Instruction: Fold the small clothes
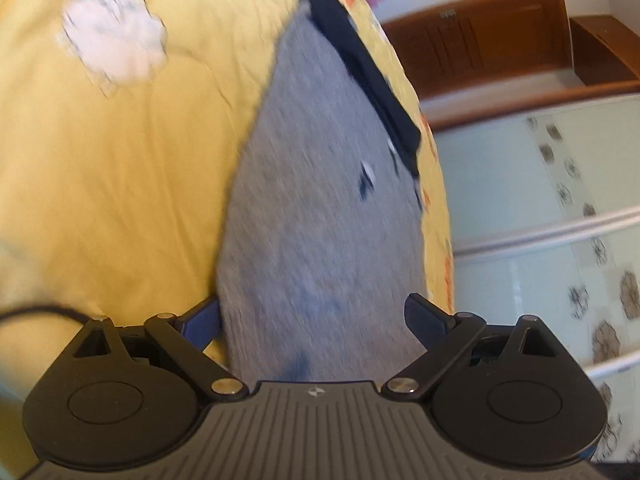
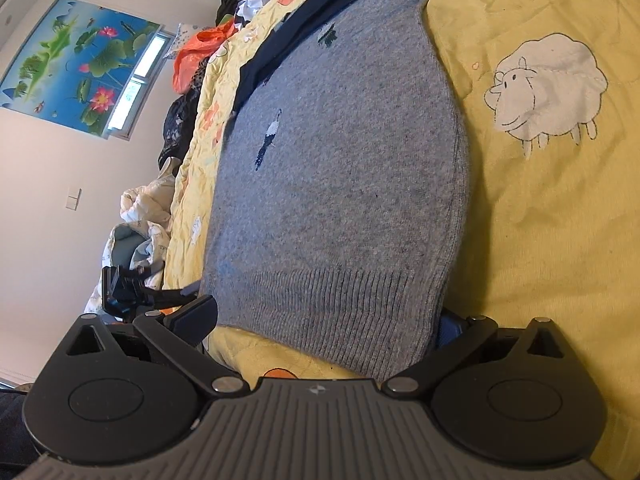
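A small grey knit sweater with a navy collar and small bird motifs lies flat on a yellow quilt. My right gripper is open at the ribbed hem, one finger left of the hem and the other under its right corner. In the left wrist view the same sweater is blurred. My left gripper is open and straddles its near edge, with one finger on top and the other partly under the cloth. The left gripper also shows in the right wrist view.
The quilt has white sheep prints. A pile of other clothes and an orange bag lies at the far end of the bed. A wooden cabinet and a patterned wardrobe door stand beside the bed.
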Tool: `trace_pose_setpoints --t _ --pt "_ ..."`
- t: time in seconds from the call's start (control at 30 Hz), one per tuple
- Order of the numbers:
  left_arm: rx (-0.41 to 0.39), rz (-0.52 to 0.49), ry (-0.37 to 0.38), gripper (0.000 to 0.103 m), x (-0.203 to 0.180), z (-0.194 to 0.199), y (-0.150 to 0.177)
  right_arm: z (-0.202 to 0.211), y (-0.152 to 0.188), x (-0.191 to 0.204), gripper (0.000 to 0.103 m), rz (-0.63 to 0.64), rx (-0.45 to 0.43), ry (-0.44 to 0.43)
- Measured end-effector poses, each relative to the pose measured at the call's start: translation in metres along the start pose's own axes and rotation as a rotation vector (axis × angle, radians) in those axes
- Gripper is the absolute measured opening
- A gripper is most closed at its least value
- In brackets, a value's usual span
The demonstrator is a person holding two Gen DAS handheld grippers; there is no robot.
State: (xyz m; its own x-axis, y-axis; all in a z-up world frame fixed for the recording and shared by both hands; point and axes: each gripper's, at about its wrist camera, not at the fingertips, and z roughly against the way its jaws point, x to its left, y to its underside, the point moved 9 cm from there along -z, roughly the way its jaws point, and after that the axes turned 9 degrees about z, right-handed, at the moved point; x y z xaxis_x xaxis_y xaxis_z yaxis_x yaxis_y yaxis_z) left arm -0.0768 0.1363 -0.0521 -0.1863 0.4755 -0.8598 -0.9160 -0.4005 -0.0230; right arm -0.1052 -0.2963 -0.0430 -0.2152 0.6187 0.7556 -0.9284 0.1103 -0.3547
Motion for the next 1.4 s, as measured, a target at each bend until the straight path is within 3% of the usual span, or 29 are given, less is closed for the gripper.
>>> trace_pose_setpoints --t 0.2,0.3,0.4,0.47,0.5,0.57,0.67,0.83,1.03,1.23,1.4 --pt "-0.009 -0.01 0.004 0.093 0.002 -0.001 0.011 0.004 0.001 -0.002 0.101 -0.009 -0.006 -0.005" --pt "-0.003 -0.021 -0.008 0.087 0.002 -0.001 0.012 0.007 0.002 -0.005 0.089 -0.005 -0.002 0.015" --pt "0.018 -0.055 -0.048 0.061 0.004 -0.004 0.017 0.01 0.003 -0.012 0.07 -0.022 -0.01 0.035" --pt "0.033 -0.073 -0.088 0.033 0.009 -0.007 0.019 0.013 0.005 -0.017 0.058 -0.038 -0.018 0.044" --pt "0.029 -0.078 -0.096 0.031 0.01 -0.007 0.019 0.014 0.005 -0.019 0.056 -0.045 -0.022 0.045" --pt "0.021 -0.09 -0.124 0.014 0.016 -0.006 0.019 0.015 0.007 -0.024 0.047 -0.06 -0.028 0.06" --pt "0.018 -0.062 -0.122 0.01 0.021 -0.004 0.019 0.014 0.011 -0.031 0.01 -0.058 -0.021 0.12" --pt "-0.013 -0.104 -0.148 0.006 0.018 -0.001 0.021 0.013 0.012 -0.028 0.009 -0.031 -0.038 0.153" --pt "-0.099 -0.147 -0.017 0.006 -0.02 0.011 0.013 0.022 -0.008 -0.01 0.009 -0.038 -0.146 0.069" --pt "-0.154 -0.168 0.038 0.006 -0.052 0.01 -0.021 0.04 -0.061 0.01 0.009 -0.034 -0.293 -0.044" --pt "-0.217 -0.164 0.085 0.006 -0.078 -0.001 -0.066 0.04 -0.118 0.013 0.009 -0.013 -0.379 -0.084"
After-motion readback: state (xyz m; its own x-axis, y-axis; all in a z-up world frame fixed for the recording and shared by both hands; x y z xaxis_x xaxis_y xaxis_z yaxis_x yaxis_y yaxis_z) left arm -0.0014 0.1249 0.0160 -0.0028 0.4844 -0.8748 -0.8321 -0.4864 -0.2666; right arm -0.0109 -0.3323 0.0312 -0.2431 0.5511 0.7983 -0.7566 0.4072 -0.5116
